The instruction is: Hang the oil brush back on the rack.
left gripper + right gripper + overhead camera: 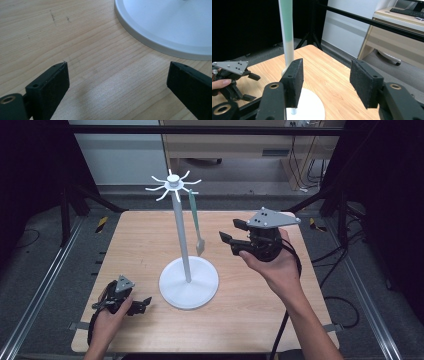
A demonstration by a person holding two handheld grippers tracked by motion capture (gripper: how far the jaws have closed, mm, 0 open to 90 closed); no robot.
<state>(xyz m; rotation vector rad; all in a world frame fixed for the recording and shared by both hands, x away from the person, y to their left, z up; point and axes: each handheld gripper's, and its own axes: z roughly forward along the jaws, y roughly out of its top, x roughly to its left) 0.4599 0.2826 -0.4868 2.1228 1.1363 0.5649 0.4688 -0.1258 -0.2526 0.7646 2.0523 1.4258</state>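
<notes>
Green spatula (197, 222) hangs by its handle end from one of the hooks at the top of the white stand (181, 225), blade down, clear of the desk (250, 295) and just beside the stand's pole. In the right gripper view the same green handle (287, 22) runs down close alongside the pole, beyond the left pad.

Right claw (231, 231) – held up off the desk, level with the spatula's blade and near it on the right, pointing toward it. Jaws stand about half apart with nothing between the pads; they do not touch the spatula.

Left claw (142, 304) – low at the front left of the desk, resting on or just over the wood (contact cannot be told), just beside the stand's round base (175, 30). Jaws are wide apart, bare wood between them, nothing held.

Assessment of progress: the work in hand appears to be hanging the utensil on the stand, and that step reads as done – the spatula is carried by the hook alone and the right claw has no hold on it. What seems left is minor: draw the right claw back without brushing the blade, since a knock could set the spatula swinging or lift it off the hook. No other loose items are seen on the desk awaiting placement.
</notes>
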